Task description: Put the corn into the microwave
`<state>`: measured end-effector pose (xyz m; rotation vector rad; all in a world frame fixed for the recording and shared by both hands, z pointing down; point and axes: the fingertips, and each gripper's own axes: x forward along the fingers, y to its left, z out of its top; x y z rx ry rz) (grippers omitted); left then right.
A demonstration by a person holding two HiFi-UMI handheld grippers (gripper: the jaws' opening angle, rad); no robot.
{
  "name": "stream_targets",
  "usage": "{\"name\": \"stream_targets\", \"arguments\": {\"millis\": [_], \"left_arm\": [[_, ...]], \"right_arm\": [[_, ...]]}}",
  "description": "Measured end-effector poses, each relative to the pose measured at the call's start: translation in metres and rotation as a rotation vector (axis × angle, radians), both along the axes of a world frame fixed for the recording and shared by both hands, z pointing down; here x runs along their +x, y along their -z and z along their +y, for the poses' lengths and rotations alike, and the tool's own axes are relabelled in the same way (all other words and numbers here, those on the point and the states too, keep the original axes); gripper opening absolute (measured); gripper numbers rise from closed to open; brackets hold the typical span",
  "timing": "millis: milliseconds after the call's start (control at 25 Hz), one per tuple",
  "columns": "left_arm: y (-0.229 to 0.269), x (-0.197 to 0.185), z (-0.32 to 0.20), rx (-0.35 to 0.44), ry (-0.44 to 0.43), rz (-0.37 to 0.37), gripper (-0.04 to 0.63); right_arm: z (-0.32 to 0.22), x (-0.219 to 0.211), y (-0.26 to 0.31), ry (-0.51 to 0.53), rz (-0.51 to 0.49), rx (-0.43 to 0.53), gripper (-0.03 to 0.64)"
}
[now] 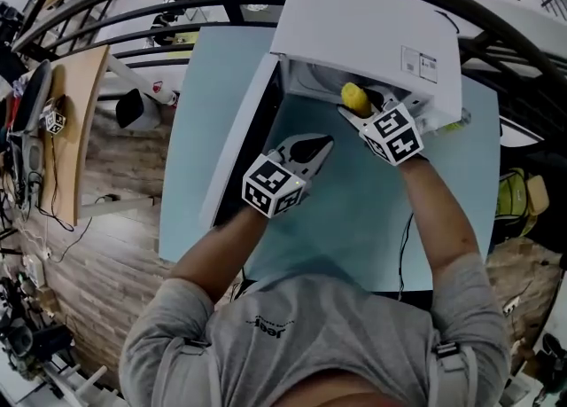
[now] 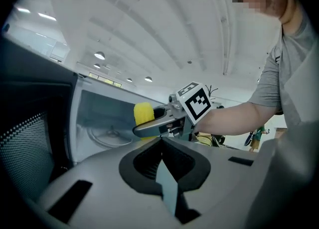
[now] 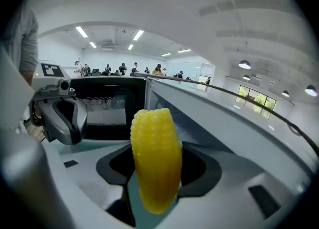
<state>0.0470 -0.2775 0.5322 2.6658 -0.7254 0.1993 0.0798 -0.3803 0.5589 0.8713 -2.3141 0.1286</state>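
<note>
Fingers (image 2: 149,129) of my right gripper (image 1: 352,111) pinch the corn (image 3: 155,158), my left gripper (image 1: 314,146) closed empty; clipping the microwave (image 1: 354,24) mouth at 12 o'clock could knock it loose

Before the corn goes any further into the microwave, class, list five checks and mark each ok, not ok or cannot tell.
1. Grip: right gripper clamps the corn: ok.
2. Access: door of the microwave open: ok.
3. Landing spot: turntable bare where visible: ok.
4. Other hand: left gripper shut, empty, beside the corn's path: ok.
5. Depth: corn already above turntable: cannot tell.
</note>
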Motion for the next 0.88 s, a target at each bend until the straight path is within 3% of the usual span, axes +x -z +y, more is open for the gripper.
{"name": "stream_targets", "arguments": {"millis": [480,880], "left_arm": [[0.005,0.000,-0.005,0.007,-0.007,0.046,0.018],[0.003,0.006,-0.003,0.016,0.000,0.040,0.018]], "right_arm": [[-0.021,-0.010,-0.026,0.061,0.229,0.096,0.247],[-0.046,-0.004,-0.047,0.031,0.353,0.156,0.247]]}}
